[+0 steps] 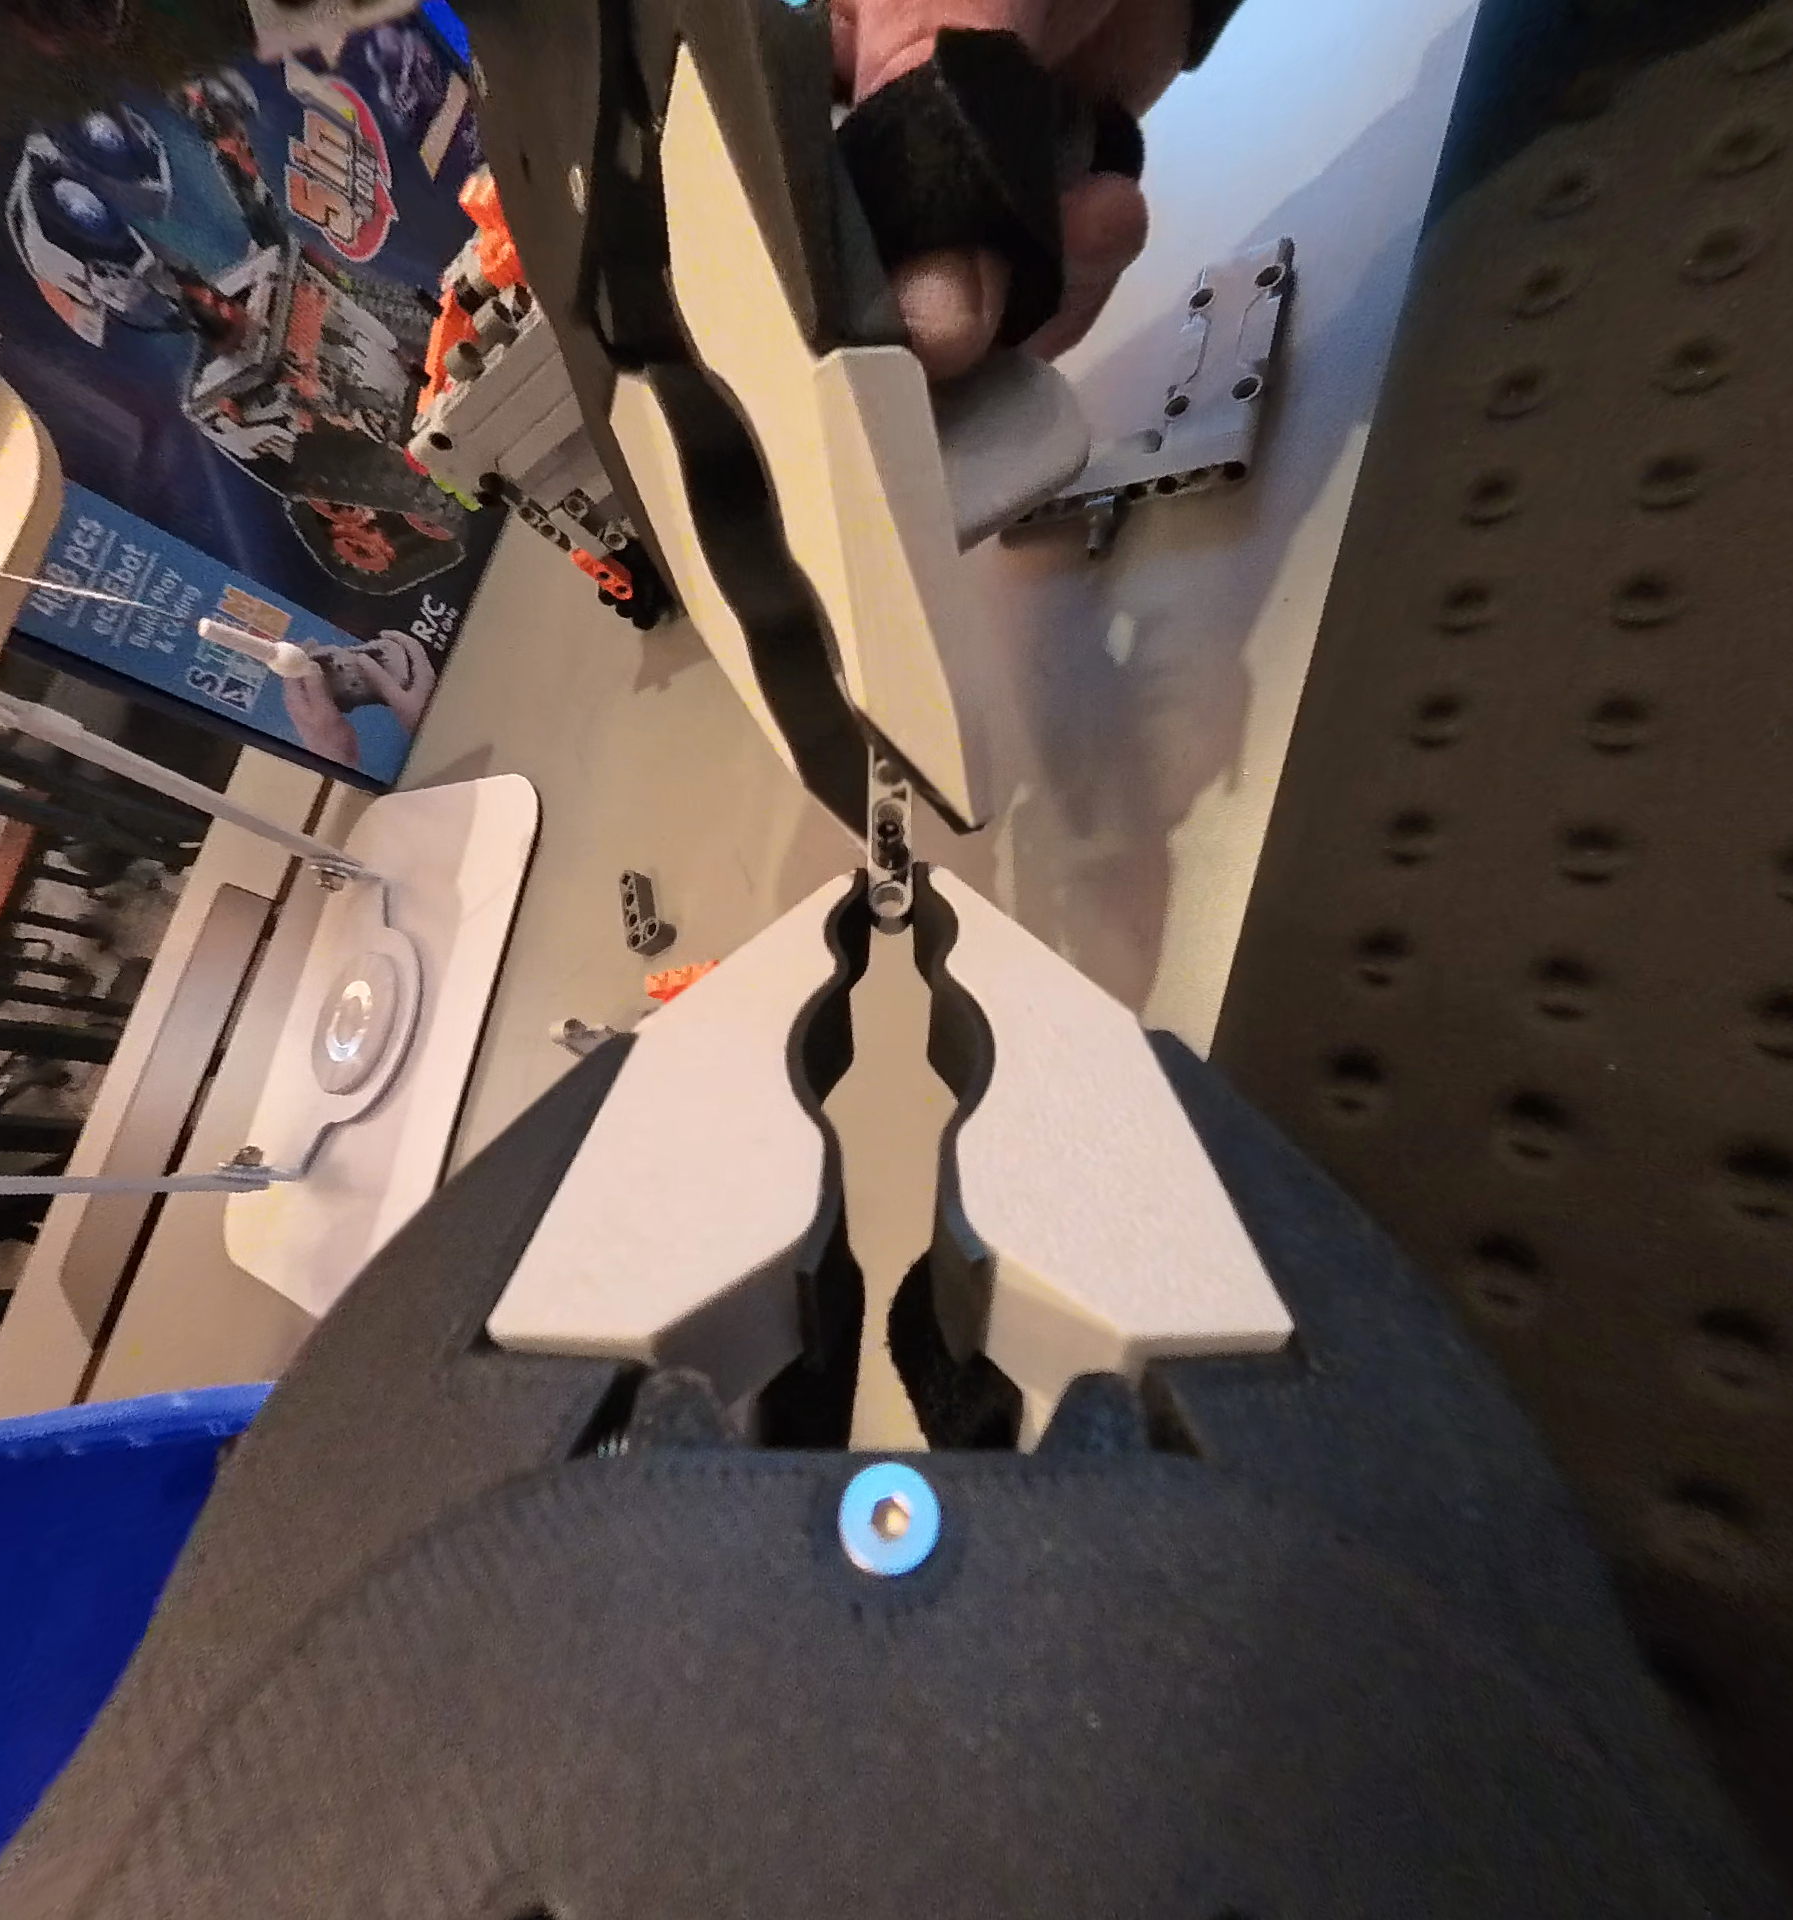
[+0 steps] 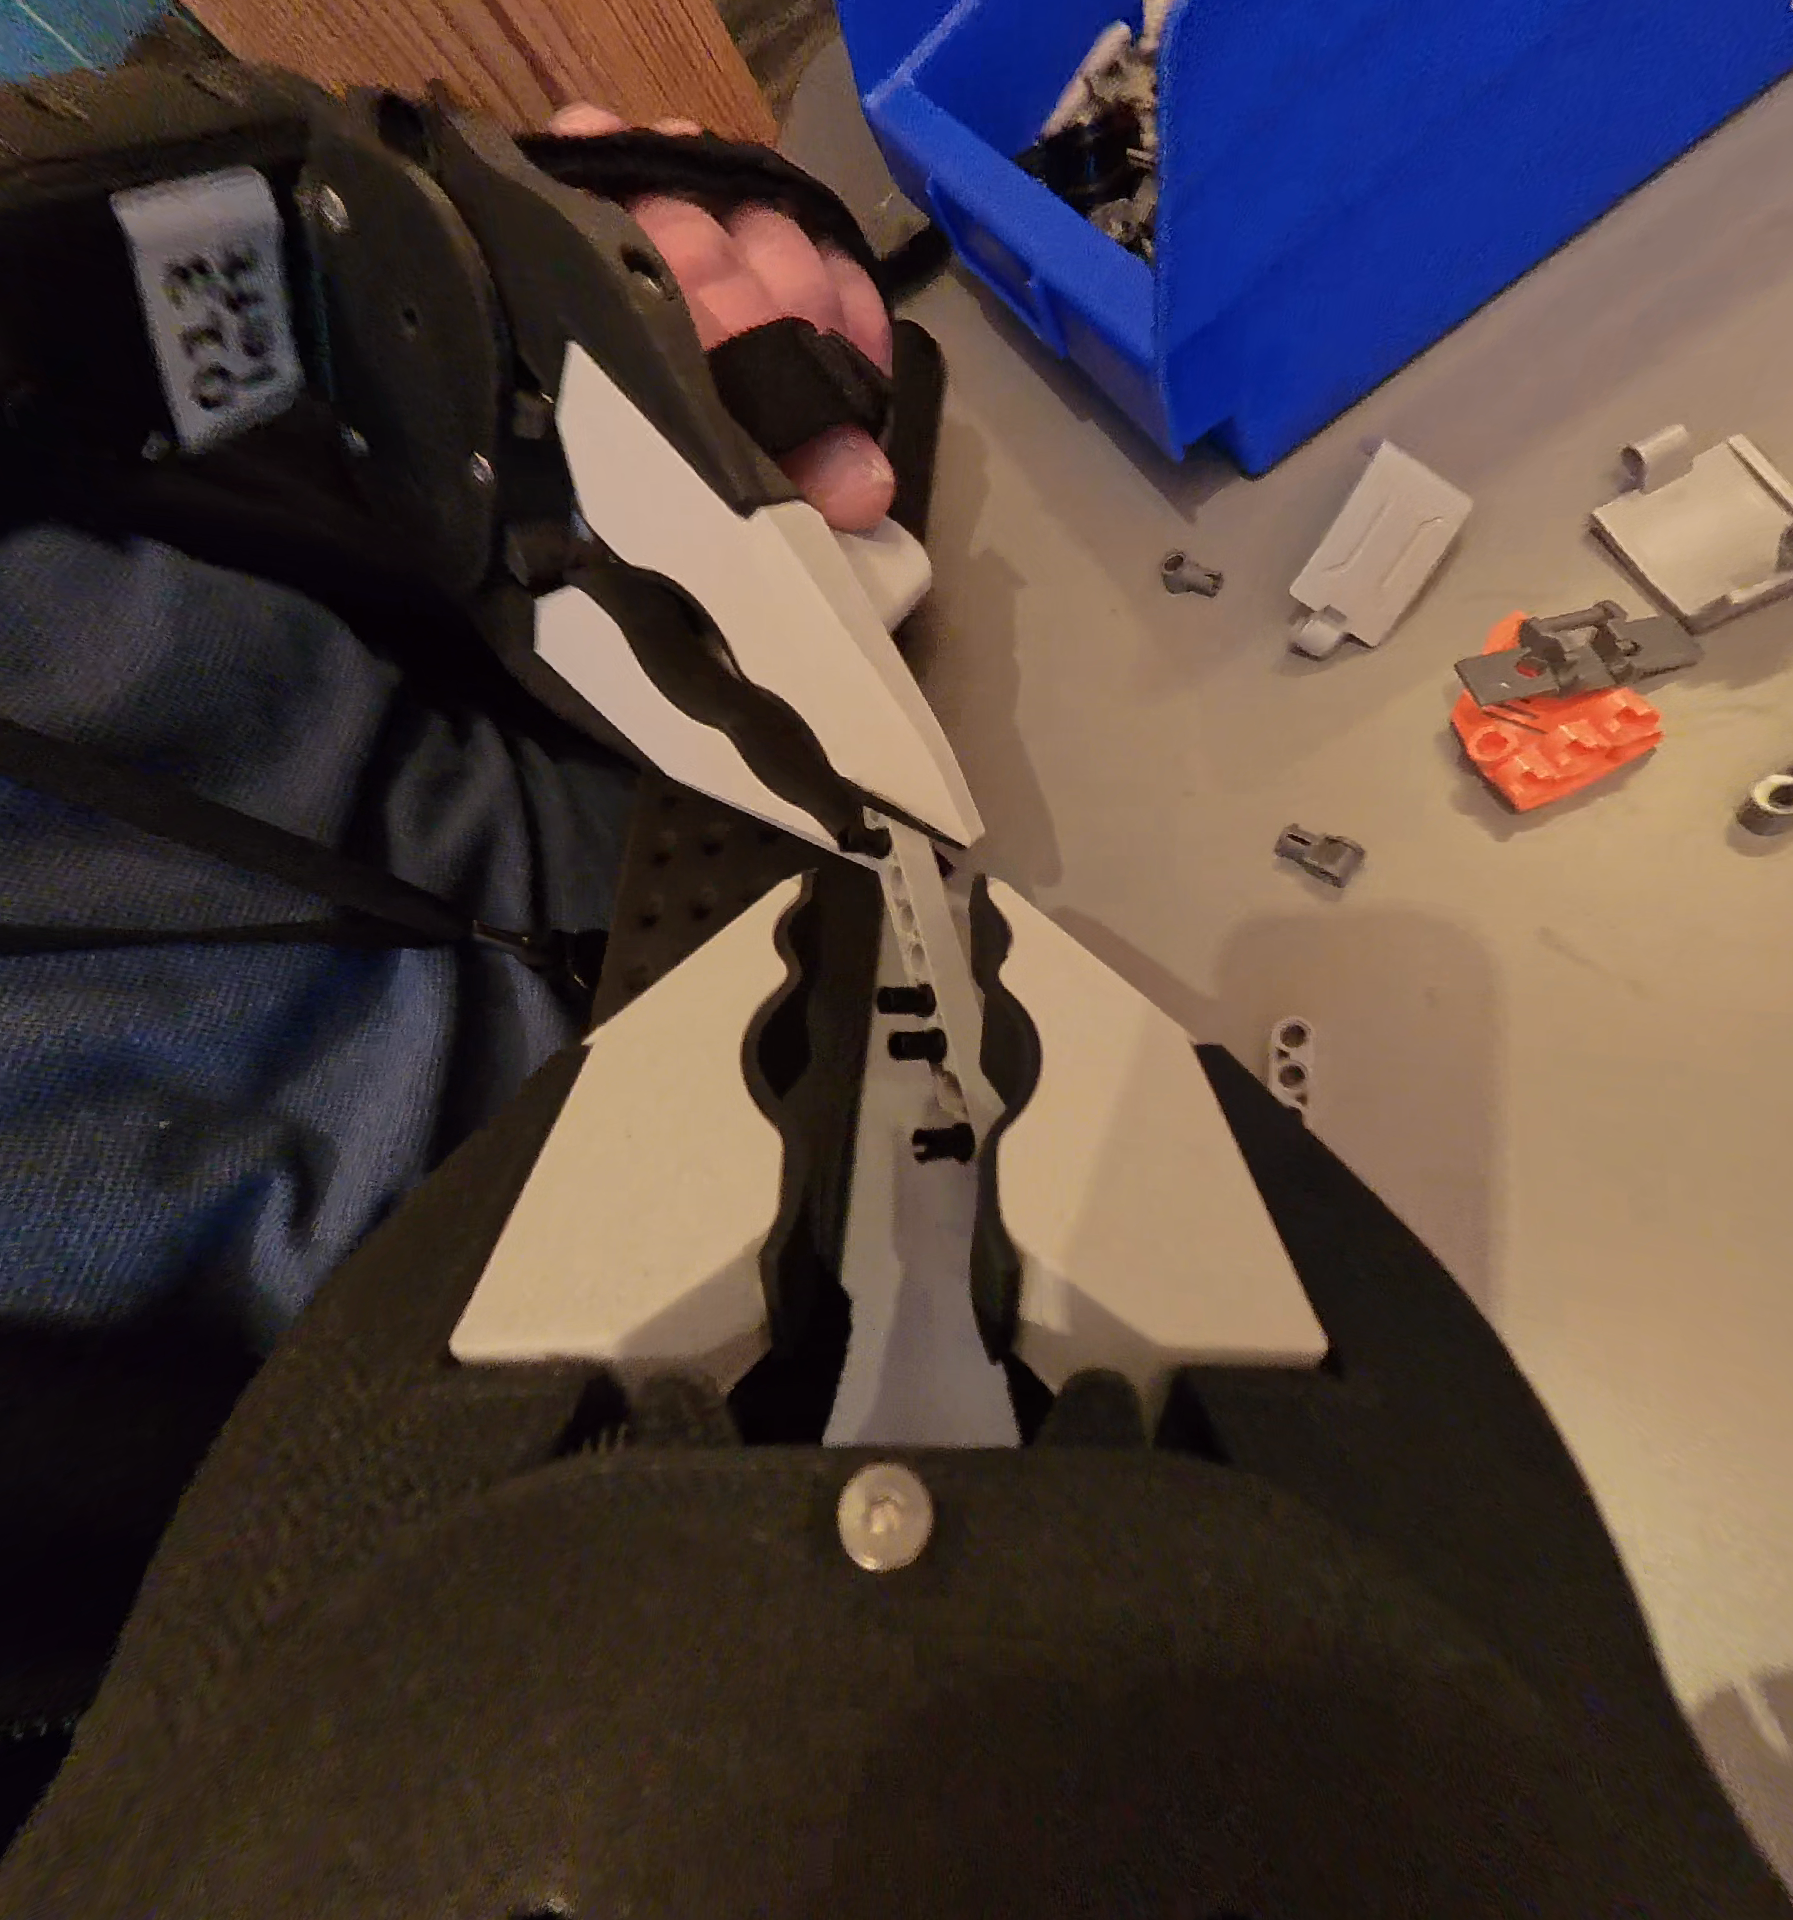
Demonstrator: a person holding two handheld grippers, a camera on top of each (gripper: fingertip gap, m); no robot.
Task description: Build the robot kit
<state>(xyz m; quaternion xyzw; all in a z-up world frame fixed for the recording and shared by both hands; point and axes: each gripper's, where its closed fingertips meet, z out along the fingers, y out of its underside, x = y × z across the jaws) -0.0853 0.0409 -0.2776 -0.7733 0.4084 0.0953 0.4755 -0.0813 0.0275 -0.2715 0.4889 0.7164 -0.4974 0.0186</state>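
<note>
Left wrist view: left gripper (image 1: 890, 896) is clamped on the end of a grey beam (image 1: 889, 844); right gripper (image 1: 897, 800) pinches it from 12 o'clock. Right wrist view: right gripper (image 2: 897, 914) closes around the beam (image 2: 923, 935), left gripper (image 2: 887, 836) at 11 o'clock; blue bin (image 2: 1287, 312) at 1 o'clock; the beam looks light, stiff, best gripped at its ends.

A rough, matt black printed plastic is seen on the left gripper (image 1: 890, 894) body, with smooth matt pale plates on the fingers (image 1: 705, 1132). The right gripper (image 2: 913, 914) is finished alike. A shiny metal screw (image 2: 884, 1517) is set in it. The beam (image 2: 923, 935) is of smooth grey plastic, the bin (image 2: 1391, 260) of glossy blue plastic. The table (image 2: 1391, 1143) looks matt. Knitted cloth is shown by the sleeve (image 2: 196, 987).
</note>
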